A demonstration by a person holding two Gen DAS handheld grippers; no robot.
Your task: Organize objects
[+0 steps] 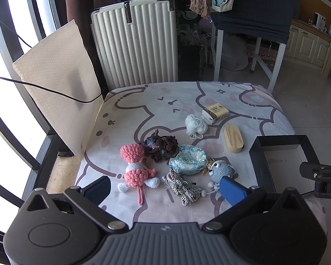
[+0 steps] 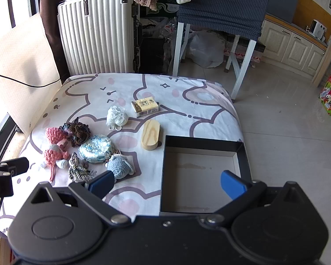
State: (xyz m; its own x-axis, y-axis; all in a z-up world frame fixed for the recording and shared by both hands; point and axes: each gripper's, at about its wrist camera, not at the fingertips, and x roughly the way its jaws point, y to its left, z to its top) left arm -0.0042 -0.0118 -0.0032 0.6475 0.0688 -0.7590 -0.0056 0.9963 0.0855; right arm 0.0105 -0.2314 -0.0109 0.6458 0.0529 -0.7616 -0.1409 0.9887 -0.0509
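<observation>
Your left gripper (image 1: 165, 190) stood spread wide and empty above the doll (image 1: 135, 170) and cord (image 1: 183, 187); your right gripper (image 2: 167, 184) was likewise released, holding nothing, at the near edge of the box (image 2: 204, 142). The box was bare, and every item lay on the cloth (image 2: 176, 88) beside it. Judged: sorting not begun. Your next move called for lowering onto one soft item and closing squarely.

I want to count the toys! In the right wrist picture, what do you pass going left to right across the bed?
pink crochet doll → dark brown yarn bundle → blue flowered pouch → white yarn ball → wooden oval block → black box, which has nothing in it.
</observation>
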